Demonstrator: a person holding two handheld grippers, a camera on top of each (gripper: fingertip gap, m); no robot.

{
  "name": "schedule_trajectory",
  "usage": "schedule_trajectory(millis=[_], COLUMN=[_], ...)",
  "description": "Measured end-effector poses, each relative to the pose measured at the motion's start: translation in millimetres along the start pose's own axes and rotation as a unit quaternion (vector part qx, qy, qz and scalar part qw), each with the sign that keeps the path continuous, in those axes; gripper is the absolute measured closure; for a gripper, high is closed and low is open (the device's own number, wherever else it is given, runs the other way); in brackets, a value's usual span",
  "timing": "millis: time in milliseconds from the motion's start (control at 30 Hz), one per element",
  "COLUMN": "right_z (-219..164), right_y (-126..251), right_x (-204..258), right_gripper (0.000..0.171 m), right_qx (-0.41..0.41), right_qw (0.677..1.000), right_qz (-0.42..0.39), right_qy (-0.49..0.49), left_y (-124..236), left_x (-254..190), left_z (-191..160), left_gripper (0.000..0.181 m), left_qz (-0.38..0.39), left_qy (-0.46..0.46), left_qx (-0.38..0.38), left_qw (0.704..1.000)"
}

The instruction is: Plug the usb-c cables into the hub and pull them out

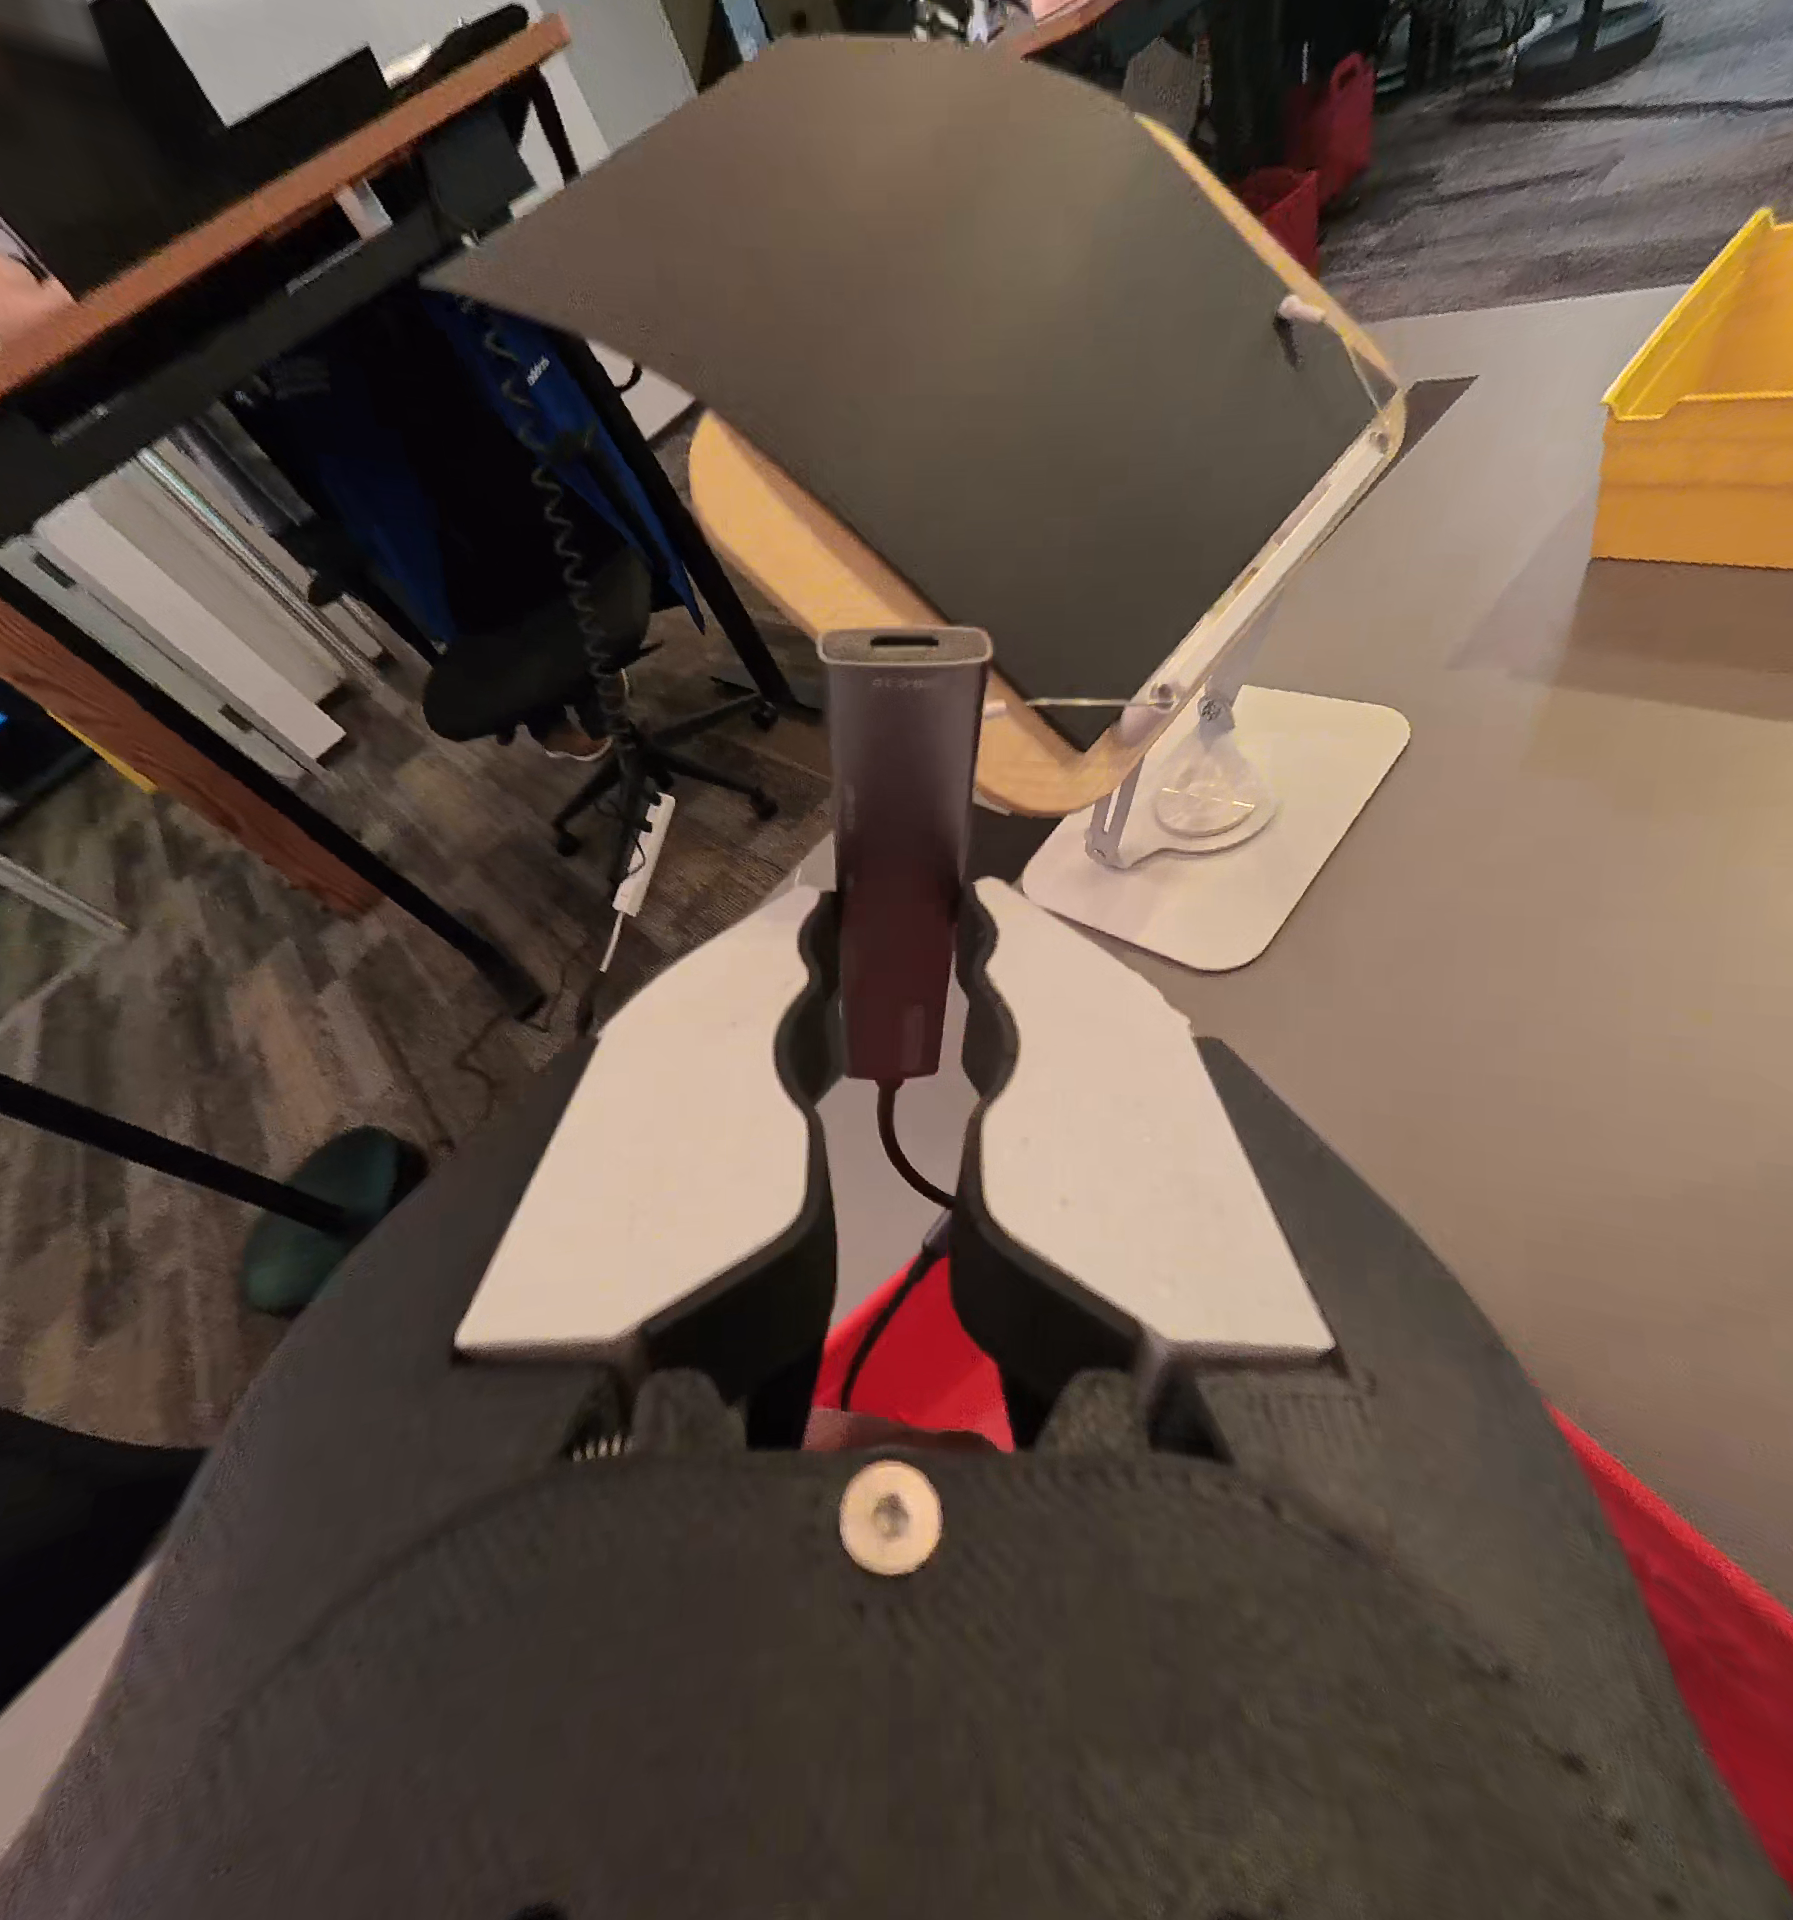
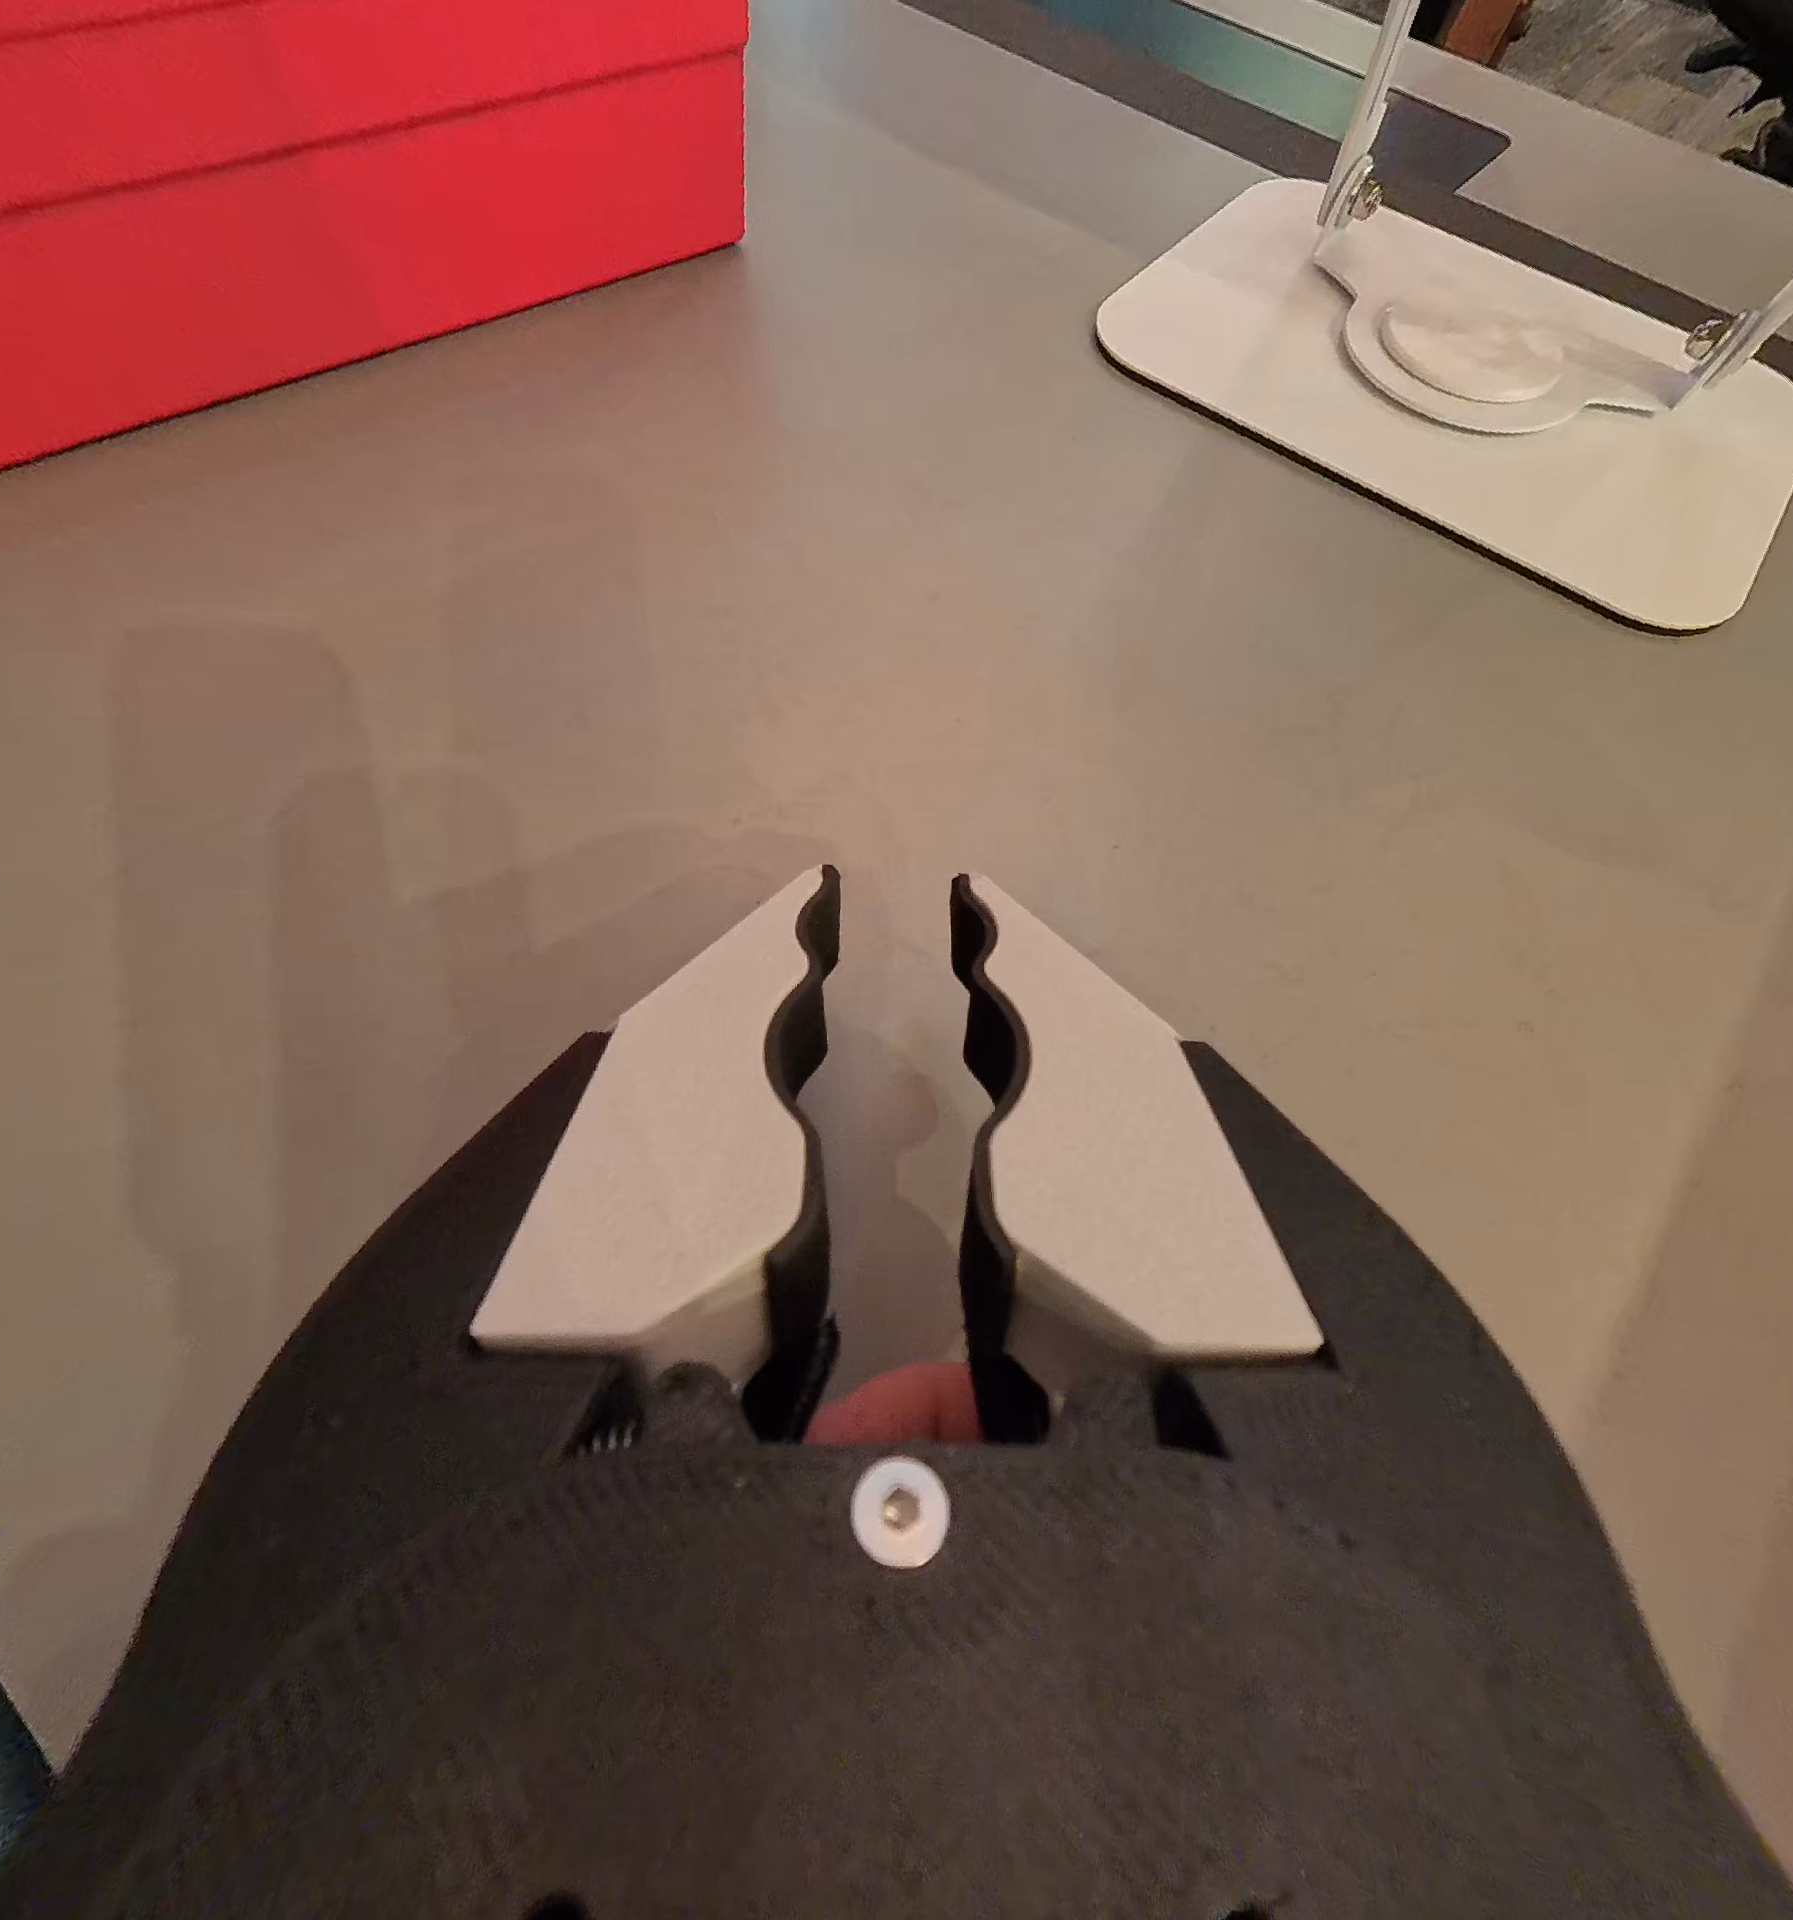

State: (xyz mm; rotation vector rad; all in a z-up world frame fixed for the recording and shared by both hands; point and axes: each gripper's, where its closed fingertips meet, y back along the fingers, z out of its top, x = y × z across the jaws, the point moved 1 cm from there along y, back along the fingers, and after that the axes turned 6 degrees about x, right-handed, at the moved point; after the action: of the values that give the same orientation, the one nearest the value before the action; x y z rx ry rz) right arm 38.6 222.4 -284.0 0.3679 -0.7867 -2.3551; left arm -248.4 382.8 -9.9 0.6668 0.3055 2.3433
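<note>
In the left wrist view my left gripper [image 1: 894, 894] is shut on a dark slim USB hub [image 1: 902, 810]. The hub points away from me, held above the table, with an empty port showing at its far end. Its thin dark cable [image 1: 897, 1153] runs back between the fingers toward a red box below. In the right wrist view my right gripper [image 2: 894, 883] is open and empty, low over the bare grey table [image 2: 663, 675]. No USB-C cable plug shows in either view.
A laptop stand with a white base [image 1: 1224, 831] holds a dark panel [image 1: 923, 343] just beyond the hub; the base shows in the right wrist view [image 2: 1494, 416]. A red box [image 2: 300, 208] stands at far left there. A yellow bin [image 1: 1744, 436] sits at far right. Tip to tip, the grippers are about 45 cm apart.
</note>
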Motion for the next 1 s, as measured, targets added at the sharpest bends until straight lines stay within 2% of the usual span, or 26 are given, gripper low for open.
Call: schedule_trajectory(millis=[200, 400, 533, 700, 1000], right_z=[-1.5, -6.8, -11.3, -13.4, -18.8], right_y=[3.4, 7.4, 11.4, 14.2, 13.9], right_x=[-7.4, -19.0, -26.0, -9.7, 13.0], right_gripper=[0.152, 0.152, 0.151, 0.15, 0.149], right_qx=[-0.001, 0.007, 0.009, 0.007, 0.018], right_qw=[1.0, 1.0, 1.0, 0.999, 0.993], right_qz=[0.0, -0.005, -0.004, 0.049, 0.086], right_qy=[-0.016, -0.026, -0.03, 0.004, 0.079], left_y=[0.2, -46.9, -93.0, -147.3, -204.7], left_x=[-37.1, -129.4, -193.1, -258.8, -333.7], left_z=[50.3, 75.2, 54.9, 10.8, -40.1], left_gripper=[0.16, 0.16, 0.16, 0.16, 0.16], left_qz=[-0.024, -0.105, -0.153, -0.204, -0.247], left_qy=[-0.058, -0.146, -0.188, -0.21, -0.251], left_qx=[-0.005, 0.046, 0.106, 0.165, 0.242], left_qw=[0.998, 0.983, 0.964, 0.942, 0.904])
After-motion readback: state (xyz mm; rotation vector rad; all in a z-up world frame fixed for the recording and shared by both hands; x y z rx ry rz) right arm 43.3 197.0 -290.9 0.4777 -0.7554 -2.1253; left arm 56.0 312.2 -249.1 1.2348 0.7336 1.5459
